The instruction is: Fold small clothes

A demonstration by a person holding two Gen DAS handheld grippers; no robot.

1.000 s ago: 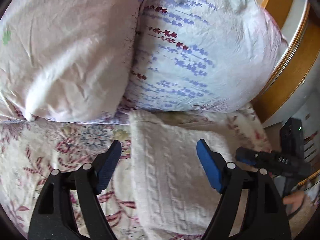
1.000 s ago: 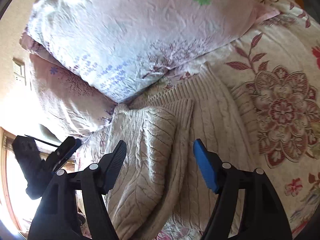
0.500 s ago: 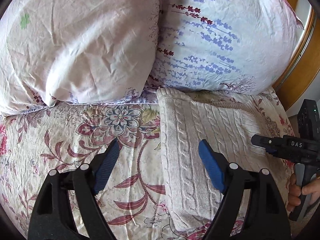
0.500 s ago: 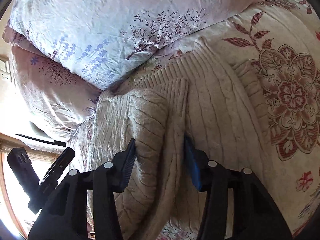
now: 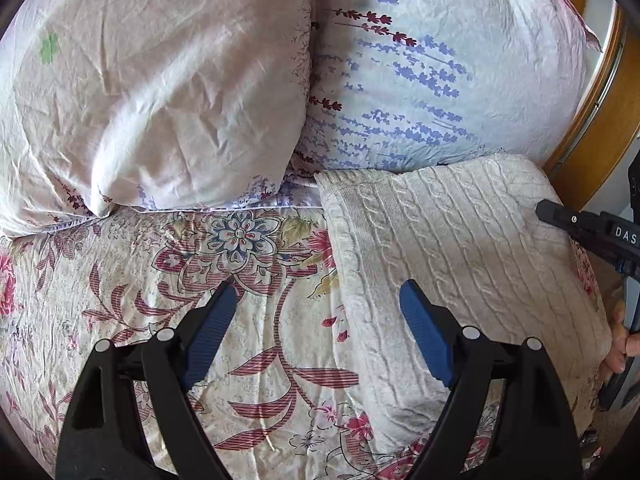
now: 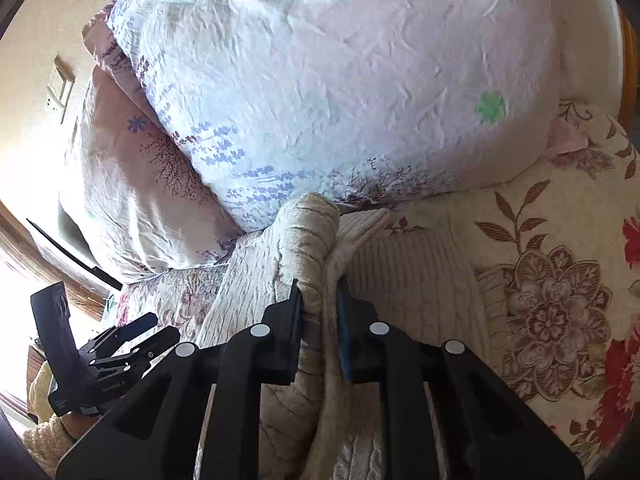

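Cream knit sweater (image 6: 308,240) fold pinched between just-closed right gripper (image 6: 318,300) fingers; left gripper (image 5: 320,320) fingers spread above.

I see a cream cable-knit sweater (image 5: 460,248), soft and ribbed, on a matt floral cotton bedspread (image 5: 120,300). Crinkled cloth pillows (image 5: 160,92) sit beyond; the bed frame (image 5: 600,120) is glossy wood.

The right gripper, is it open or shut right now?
Shut on the sweater: the right gripper has just been closing, and its pads pinch a bunched fold of the cream cable-knit sweater.
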